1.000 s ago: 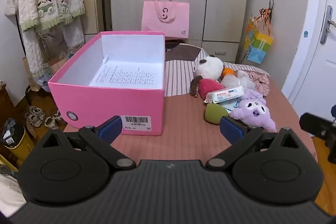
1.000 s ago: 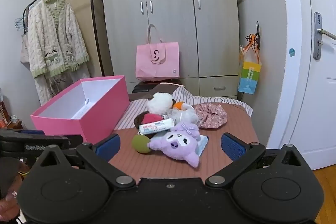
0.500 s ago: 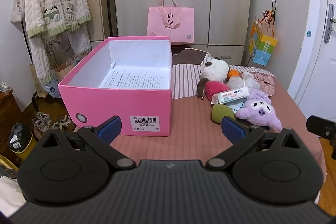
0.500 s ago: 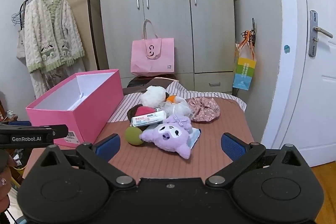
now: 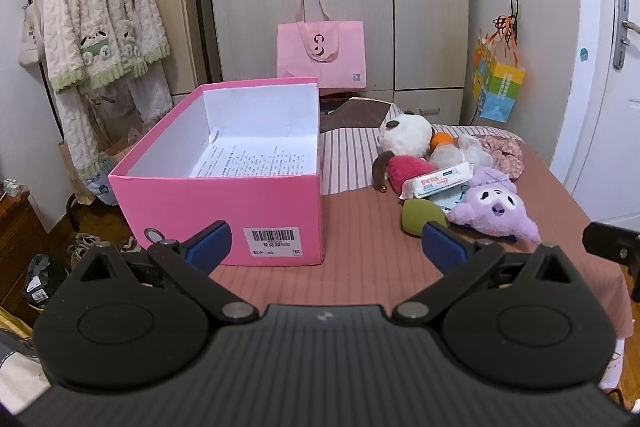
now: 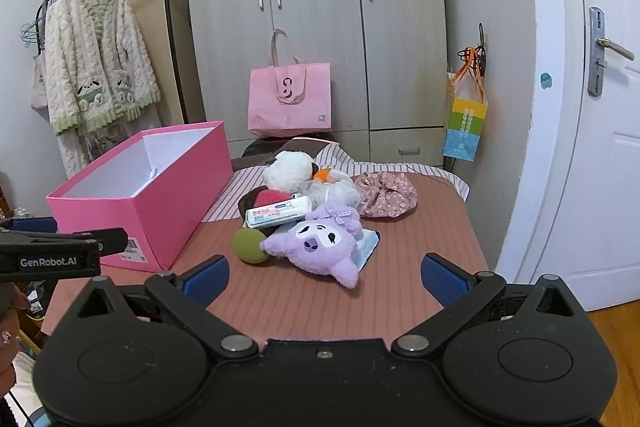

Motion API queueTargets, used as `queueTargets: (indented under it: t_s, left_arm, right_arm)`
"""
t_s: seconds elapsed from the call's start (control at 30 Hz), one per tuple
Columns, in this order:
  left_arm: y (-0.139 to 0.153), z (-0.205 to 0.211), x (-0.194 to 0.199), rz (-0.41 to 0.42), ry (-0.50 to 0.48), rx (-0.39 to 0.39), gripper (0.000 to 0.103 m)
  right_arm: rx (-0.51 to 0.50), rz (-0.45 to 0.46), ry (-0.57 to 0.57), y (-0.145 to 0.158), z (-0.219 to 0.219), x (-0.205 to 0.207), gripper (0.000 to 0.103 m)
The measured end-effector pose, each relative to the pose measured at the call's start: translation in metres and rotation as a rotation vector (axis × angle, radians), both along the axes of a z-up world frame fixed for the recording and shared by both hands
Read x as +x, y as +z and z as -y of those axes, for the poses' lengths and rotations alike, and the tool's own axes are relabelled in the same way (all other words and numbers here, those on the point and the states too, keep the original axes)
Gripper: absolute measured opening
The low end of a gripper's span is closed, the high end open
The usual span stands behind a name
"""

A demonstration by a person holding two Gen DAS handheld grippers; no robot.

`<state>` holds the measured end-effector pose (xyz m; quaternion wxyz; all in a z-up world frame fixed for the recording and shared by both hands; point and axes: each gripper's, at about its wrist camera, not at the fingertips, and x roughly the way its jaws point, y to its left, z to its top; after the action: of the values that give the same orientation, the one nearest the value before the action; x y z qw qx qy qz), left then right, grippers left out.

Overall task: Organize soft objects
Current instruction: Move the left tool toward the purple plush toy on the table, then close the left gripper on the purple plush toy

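Observation:
An open pink box (image 5: pixel 224 211) (image 6: pixel 160 203) stands on the left of the brown table, with only a printed sheet inside. To its right lies a pile of soft things: a purple plush (image 5: pixel 494 207) (image 6: pixel 320 245), a green ball (image 5: pixel 420 215) (image 6: pixel 250 245), a pack of wipes (image 5: pixel 436 181) (image 6: pixel 278 211), a red plush (image 5: pixel 408 169), a white panda plush (image 5: pixel 404 135) (image 6: pixel 288 169) and a floral cloth (image 6: pixel 386 193). My left gripper (image 5: pixel 326 247) is open and empty, short of the box. My right gripper (image 6: pixel 324 277) is open and empty, short of the purple plush.
A pink tote bag (image 5: pixel 322 53) stands behind the table against the wardrobe. A coat rack with a fluffy robe (image 5: pixel 100 39) is at the left. A white door (image 6: pixel 600 147) is at the right. A striped cloth (image 5: pixel 348 155) covers the table's far part.
Both grippers have risen and drawn back a little, so the box and pile sit lower and farther in view. Both stay open and empty.

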<state>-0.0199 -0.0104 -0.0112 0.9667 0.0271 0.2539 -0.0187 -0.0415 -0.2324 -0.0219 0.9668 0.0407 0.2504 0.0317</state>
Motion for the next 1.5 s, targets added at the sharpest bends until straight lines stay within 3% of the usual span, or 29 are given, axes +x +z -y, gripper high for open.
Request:
queueTargets:
  t_s: [0.37,0.9,1.07,1.23,1.37,1.5]
  left_arm:
    - [-0.001,-0.001,-0.012,0.065,-0.024,-0.043,0.103]
    - [-0.008,-0.002,-0.013,0.028,-0.044,-0.030,0.103]
    - [-0.006,-0.003,-0.013,0.027,-0.055,-0.040,0.103]
    - [0.003,-0.003,-0.014,0.030,-0.090,-0.079,0.103]
    - [0.010,0.003,-0.006,0.061,-0.127,-0.108,0.103]
    - [0.005,0.015,0.014,0.013,-0.206,-0.173,0.103]
  right_arm:
    - [-0.016,0.008,0.001,0.001,0.001,-0.002,0.103]
    - [-0.033,0.013,-0.023,-0.006,0.001,-0.007,0.103]
    - [-0.041,0.099,0.026,-0.003,0.003,-0.015,0.103]
    - [-0.020,0.227,0.062,0.000,0.015,-0.022,0.103]
    - [0.005,0.212,0.131,-0.005,0.025,-0.012,0.103]
    - [0.123,0.190,0.171,-0.014,0.045,0.006,0.103]
